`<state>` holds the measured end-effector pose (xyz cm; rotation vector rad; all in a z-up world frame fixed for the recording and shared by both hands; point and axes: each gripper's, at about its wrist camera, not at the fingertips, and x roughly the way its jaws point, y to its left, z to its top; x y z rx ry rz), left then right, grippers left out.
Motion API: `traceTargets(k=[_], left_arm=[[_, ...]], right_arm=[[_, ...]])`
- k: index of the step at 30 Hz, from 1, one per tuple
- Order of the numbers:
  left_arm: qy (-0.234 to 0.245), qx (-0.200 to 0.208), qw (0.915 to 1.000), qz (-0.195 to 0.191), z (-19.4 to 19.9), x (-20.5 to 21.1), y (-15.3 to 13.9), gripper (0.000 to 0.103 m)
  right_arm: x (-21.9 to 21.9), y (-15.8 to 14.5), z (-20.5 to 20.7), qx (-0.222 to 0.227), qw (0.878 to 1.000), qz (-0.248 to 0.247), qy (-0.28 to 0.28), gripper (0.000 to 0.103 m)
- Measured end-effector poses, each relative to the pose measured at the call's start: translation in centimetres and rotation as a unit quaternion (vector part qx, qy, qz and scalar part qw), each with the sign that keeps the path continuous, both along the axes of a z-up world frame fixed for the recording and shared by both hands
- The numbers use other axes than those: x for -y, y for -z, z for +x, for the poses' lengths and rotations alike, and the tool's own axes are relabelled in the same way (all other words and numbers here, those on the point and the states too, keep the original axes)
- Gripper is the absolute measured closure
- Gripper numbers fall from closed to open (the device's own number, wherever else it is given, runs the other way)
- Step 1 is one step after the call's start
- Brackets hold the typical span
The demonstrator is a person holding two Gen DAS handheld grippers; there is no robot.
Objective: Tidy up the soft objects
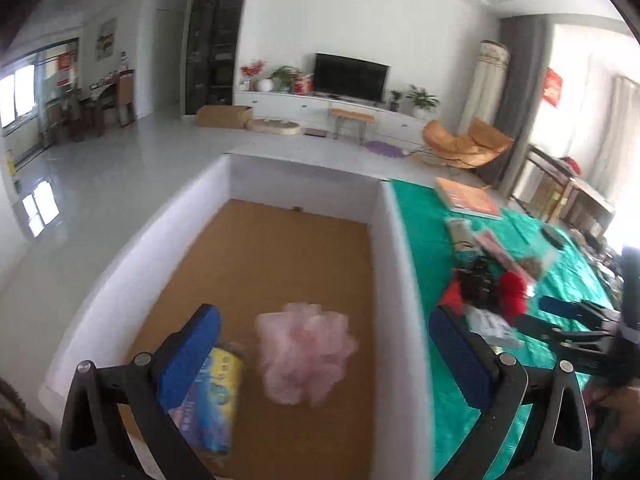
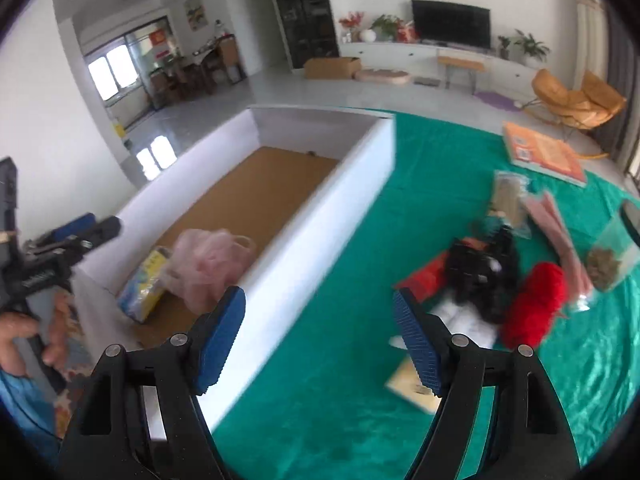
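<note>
My left gripper (image 1: pixel 324 360) is open above the near end of a white-walled box (image 1: pixel 394 280) with a brown floor. Between its blue pads (image 1: pixel 192 356), apart from both, a blurred pink mesh puff (image 1: pixel 304 356) shows down in the box. A yellow and blue soft pack (image 1: pixel 216 396) lies beside it. My right gripper (image 2: pixel 320 340) is open over the box wall (image 2: pixel 304 248) and green cloth (image 2: pixel 360 380), nothing between its fingers. To its right lie a red yarn ball (image 2: pixel 536 304), a black fluffy thing (image 2: pixel 484 276) and a white pack (image 2: pixel 460 320).
The pink puff (image 2: pixel 212 264) and yellow pack (image 2: pixel 144 284) also show in the right wrist view. An orange book (image 2: pixel 544 152), pink packets (image 2: pixel 556 224) and a clear bag (image 2: pixel 608 264) lie farther back on the cloth. A hand (image 2: pixel 24 340) holds the left gripper (image 2: pixel 72 236).
</note>
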<state>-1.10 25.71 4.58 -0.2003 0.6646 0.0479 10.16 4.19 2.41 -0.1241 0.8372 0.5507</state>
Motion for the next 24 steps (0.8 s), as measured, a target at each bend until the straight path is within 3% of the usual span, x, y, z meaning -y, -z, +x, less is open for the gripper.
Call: traceTargets(k=[2,5,9,14,24], left_arm=[[0.072,-0.002,0.9974,-0.007,0.7,4.8,0.3,0.0],[0.164,-0.027,0.986,-0.001,1.4,12.4,1.5,0.0],[0.236,-0.08,0.9682,0.017,2.1,20.7,5.6,0.0],[0.253,-0.139,0.9558,0.057,3.4,25.3,11.6,0.0],[0.221,-0.124,0.9653,0.064,7.5,25.2,14.7,0.0]], right_arm=[[4.7,2.1,0.5,0.01,0.998,-0.022,0.055,0.024],[11.3,5.1,1.1,0.005,0.991,-0.047,0.126,0.024],[19.0,8.5,0.4,-0.005,0.976,-0.063,0.206,0.024],[23.1,10.5,0.1,-0.026,0.965,-0.069,0.251,0.024],[22.7,10.8,-0.1,-0.019,0.966,-0.065,0.251,0.024]])
